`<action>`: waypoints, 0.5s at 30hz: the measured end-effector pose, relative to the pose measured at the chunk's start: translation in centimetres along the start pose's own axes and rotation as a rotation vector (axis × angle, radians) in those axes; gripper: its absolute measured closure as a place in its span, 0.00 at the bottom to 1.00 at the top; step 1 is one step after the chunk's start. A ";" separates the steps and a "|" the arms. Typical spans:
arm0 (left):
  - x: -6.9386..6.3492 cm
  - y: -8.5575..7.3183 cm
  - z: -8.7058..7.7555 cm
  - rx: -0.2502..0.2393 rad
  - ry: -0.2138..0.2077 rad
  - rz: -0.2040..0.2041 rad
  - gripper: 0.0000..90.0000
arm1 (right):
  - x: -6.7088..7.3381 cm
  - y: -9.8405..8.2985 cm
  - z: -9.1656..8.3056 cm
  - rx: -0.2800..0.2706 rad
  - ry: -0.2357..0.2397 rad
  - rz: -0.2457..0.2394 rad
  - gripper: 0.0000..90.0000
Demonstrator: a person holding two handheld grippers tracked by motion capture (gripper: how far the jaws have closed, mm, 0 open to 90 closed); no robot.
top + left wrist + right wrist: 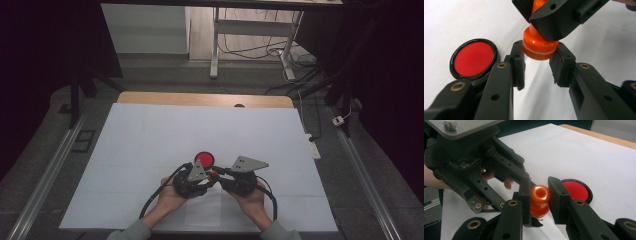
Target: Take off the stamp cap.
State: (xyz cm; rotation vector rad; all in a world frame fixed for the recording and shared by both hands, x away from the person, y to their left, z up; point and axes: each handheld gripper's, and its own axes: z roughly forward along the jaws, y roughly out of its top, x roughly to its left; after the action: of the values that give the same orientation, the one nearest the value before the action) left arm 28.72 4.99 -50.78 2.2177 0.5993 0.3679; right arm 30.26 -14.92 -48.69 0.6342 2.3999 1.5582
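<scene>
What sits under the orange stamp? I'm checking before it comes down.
White paper shows below the orange stamp, held by both grippers. Its underside faces away. The red pad lies beside it.

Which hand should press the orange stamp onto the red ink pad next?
Probably the right. The right gripper is clamped on the orange stamp's knob end, so it can likely steer it. The left gripper pinches the wide base, blocking that end. The red ink pad lies just beside them.
</scene>
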 end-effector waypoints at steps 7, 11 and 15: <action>-0.1 0.0 -0.1 -0.009 0.009 0.008 0.73 | 0.0 0.1 -0.1 -0.005 -0.001 -0.005 0.81; -0.1 0.0 -0.1 -0.007 0.007 0.007 0.73 | 0.1 0.1 -0.1 -0.005 -0.002 -0.005 0.81; -0.1 0.0 -0.1 -0.002 0.006 0.007 0.73 | 0.1 0.0 0.0 -0.002 -0.003 -0.007 0.81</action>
State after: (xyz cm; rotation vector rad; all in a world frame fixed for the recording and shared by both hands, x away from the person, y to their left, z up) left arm 28.63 5.04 -50.76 2.2178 0.5948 0.3784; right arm 30.15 -14.90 -48.64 0.6263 2.3948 1.5555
